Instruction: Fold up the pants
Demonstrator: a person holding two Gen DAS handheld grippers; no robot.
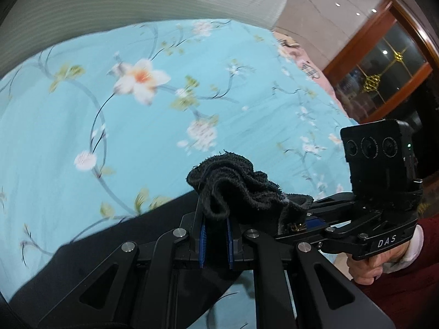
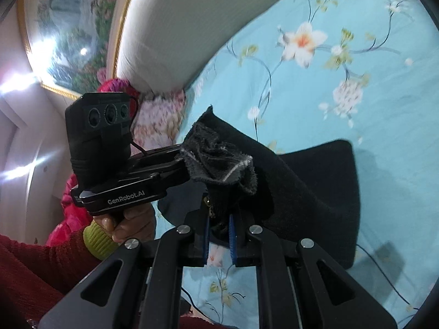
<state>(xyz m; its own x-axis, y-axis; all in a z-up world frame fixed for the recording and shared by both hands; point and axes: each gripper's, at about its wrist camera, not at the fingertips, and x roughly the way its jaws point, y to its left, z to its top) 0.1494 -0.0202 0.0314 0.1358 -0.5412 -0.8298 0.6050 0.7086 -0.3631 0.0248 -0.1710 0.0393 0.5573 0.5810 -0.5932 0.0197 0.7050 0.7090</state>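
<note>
- Black pants (image 1: 227, 189) bunch in the lower middle of the left wrist view, pinched by the left gripper (image 1: 215, 219).
- Right wrist view: the right gripper (image 2: 219, 219) clamps the same edge, lower centre, over the blue floral sheet (image 2: 356, 54).
- Keep both 2 corners level, taut, aligned.

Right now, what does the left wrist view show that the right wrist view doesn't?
Only the left wrist view shows a wood-framed glass cabinet at the room's edge and the right tool side-on, clamped on bunched black cloth.

Only the right wrist view shows a framed landscape painting, the left tool from the side, and the folded end of the pants lying flat on the bed.

Both show the black pants pinched in shut blue pads, the floral blue bedsheet and a pale headboard.
</note>
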